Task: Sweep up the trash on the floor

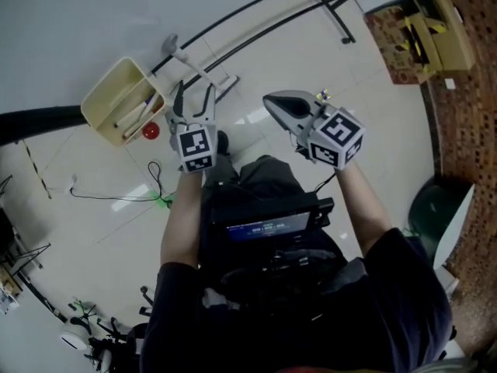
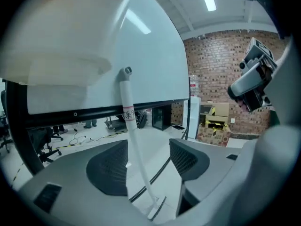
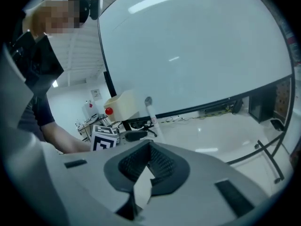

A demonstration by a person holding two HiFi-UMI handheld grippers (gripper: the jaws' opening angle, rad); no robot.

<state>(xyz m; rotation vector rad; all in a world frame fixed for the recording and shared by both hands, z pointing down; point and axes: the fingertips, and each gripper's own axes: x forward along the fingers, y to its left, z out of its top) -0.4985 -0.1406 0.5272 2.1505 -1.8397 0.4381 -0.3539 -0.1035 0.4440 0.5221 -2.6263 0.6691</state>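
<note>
— How is the left tool (image 1: 194, 93) set?
— Its jaws are spread wide. The white broom (image 2: 129, 121) handle rises between them, closer to the left pad, and neither pad clamps it. The brush head rests on the floor (image 1: 295, 53) just beyond the jaws.

— And the right tool (image 1: 272, 102)?
— Pressed together, with nothing pinched. It is held to the right of the left one, apart from the broom.

— Where is the dustpan (image 1: 101, 92)?
— The cream box stands to the far left of the broom, by the whiteboard (image 2: 141, 55) frame, with a red ball (image 1: 151, 130) at its near side.

— Any trash?
— A small green scrap (image 1: 163, 201) lies on the floor at the near left, beside a black cable (image 1: 116, 199).
</note>
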